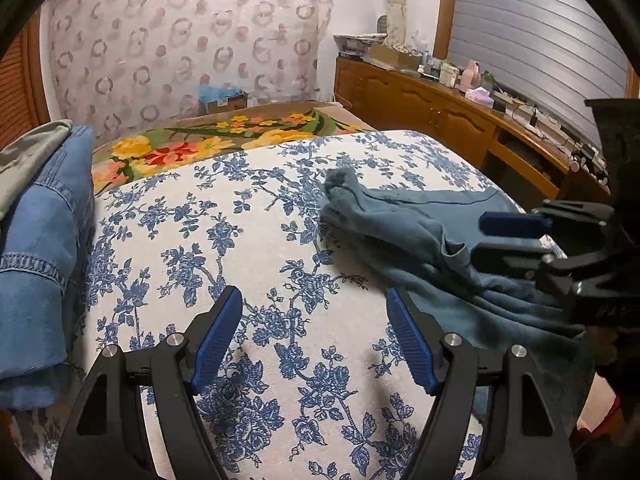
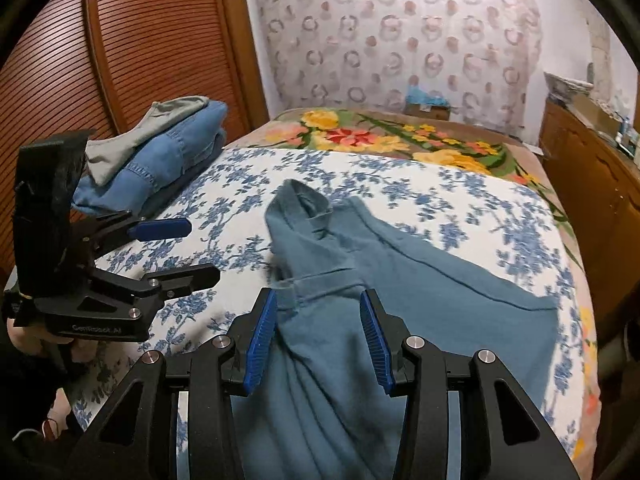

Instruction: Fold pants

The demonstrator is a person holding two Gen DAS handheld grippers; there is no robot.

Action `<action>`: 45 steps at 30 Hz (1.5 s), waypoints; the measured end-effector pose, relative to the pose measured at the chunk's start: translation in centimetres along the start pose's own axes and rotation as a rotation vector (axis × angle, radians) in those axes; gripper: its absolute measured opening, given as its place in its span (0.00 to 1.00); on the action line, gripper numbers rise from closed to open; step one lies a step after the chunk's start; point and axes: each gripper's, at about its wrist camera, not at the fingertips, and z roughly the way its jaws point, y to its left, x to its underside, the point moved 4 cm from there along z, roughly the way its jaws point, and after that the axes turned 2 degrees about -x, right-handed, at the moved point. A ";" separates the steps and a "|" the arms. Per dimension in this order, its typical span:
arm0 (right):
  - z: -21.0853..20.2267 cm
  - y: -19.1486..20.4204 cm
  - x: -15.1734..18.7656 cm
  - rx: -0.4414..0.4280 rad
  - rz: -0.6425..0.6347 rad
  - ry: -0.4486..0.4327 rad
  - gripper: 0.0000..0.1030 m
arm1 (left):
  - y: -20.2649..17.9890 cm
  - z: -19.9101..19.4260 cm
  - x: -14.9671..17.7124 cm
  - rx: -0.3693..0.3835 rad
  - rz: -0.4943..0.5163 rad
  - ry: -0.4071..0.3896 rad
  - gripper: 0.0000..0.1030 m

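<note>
Teal-blue pants (image 1: 400,232) (image 2: 400,280) lie rumpled on the blue-flowered bed sheet (image 1: 240,240) (image 2: 460,208), with one bunched end pointing toward the headboard side. My right gripper (image 2: 318,300) (image 1: 492,240) hovers over the pants near a belt loop. Its jaws stand apart with cloth under and between them, and the pads do not press on it. My left gripper (image 1: 314,300) (image 2: 200,250) is wide open over bare sheet, to the left of the pants, with nothing between its fingers.
A stack of folded jeans topped by a grey garment (image 1: 36,240) (image 2: 168,160) sits at the bed's left edge. A bright flowered blanket (image 1: 180,148) (image 2: 400,136) covers the far end. A cluttered wooden dresser (image 1: 420,104) (image 2: 592,184) runs along the right side.
</note>
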 end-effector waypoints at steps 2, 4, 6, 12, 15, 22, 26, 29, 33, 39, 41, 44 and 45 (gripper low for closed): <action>0.6 0.4 -0.4 -0.017 -0.008 0.005 0.44 | 0.1 -0.1 0.0 0.003 -0.005 -0.003 0.73; 1.1 0.9 -0.5 -0.030 -0.020 0.011 0.40 | 0.2 -0.1 0.0 0.008 -0.008 -0.005 0.73; 1.5 1.3 -0.6 -0.043 -0.043 0.023 0.27 | 0.2 0.0 0.1 0.014 -0.008 -0.004 0.73; 1.6 0.4 -0.9 -0.024 -0.032 0.017 0.04 | -0.3 0.3 0.2 0.034 0.005 0.008 0.73; 0.2 -0.7 -1.6 0.001 0.001 -0.032 0.03 | -0.7 0.4 0.2 0.050 0.012 0.019 0.73; -2.8 -4.9 -2.4 0.113 0.013 -0.079 0.03 | -1.6 0.4 0.1 0.058 0.036 0.025 0.73; -4.4 -7.6 -2.0 0.181 0.027 -0.080 0.03 | -1.9 0.6 0.0 0.057 0.037 0.029 0.73; -4.5 -9.1 -1.6 0.212 0.042 -0.070 0.03 | -2.2 0.7 -0.1 0.056 0.044 0.033 0.73; -4.5 -10.2 -1.5 0.229 0.065 -0.067 0.03 | -2.8 0.9 -0.4 0.052 0.055 0.038 0.73; -4.9 -11.7 -1.8 0.269 0.067 -0.081 0.03 | -3.4 1.1 -0.7 0.047 0.067 0.042 0.73; -4.4 -12.2 -1.8 0.283 0.068 -0.072 0.03 | -3.6 1.3 -0.7 0.047 0.068 0.046 0.73; -3.4 -12.7 -1.7 0.308 0.077 -0.050 0.03 | -3.8 1.4 -0.6 0.047 0.071 0.050 0.73; -3.1 -13.0 -1.7 0.313 0.081 -0.046 0.03 | -3.9 1.3 -0.6 0.048 0.072 0.050 0.73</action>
